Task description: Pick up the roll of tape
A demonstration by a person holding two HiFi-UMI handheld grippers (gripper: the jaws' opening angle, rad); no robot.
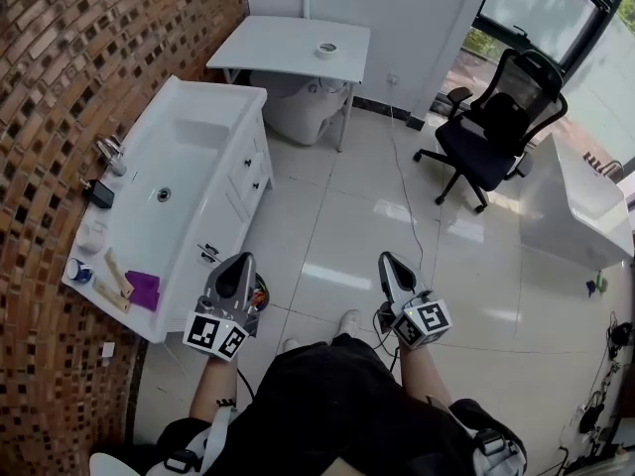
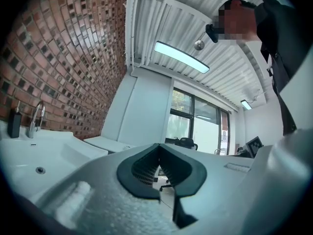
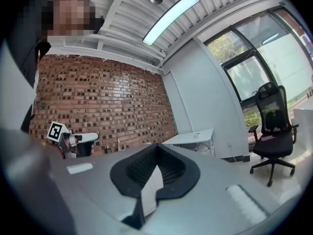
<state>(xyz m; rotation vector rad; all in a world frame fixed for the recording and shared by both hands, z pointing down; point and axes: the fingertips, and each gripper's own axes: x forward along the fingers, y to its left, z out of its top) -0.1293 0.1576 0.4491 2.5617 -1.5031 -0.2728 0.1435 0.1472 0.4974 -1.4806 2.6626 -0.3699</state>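
Observation:
The roll of tape [image 1: 326, 51] is a small white ring lying on the white table [image 1: 278, 43] at the far end of the room, well ahead of both grippers. My left gripper [image 1: 238, 262] and right gripper [image 1: 389, 262] are held out level over the tiled floor, side by side, close to my body. Both are shut with nothing between the jaws. In the left gripper view the dark pads [image 2: 146, 168] meet at the tip. The right gripper view shows the pads [image 3: 168, 170] closed the same way, with the white table [image 3: 190, 137] small in the distance.
A white sink cabinet [image 1: 189, 157] with a tap, bottles and a purple cloth [image 1: 143, 288] runs along the brick wall on the left. A black office chair [image 1: 496, 127] stands at the right, beside a white counter [image 1: 575, 206]. A cable [image 1: 407, 196] crosses the floor.

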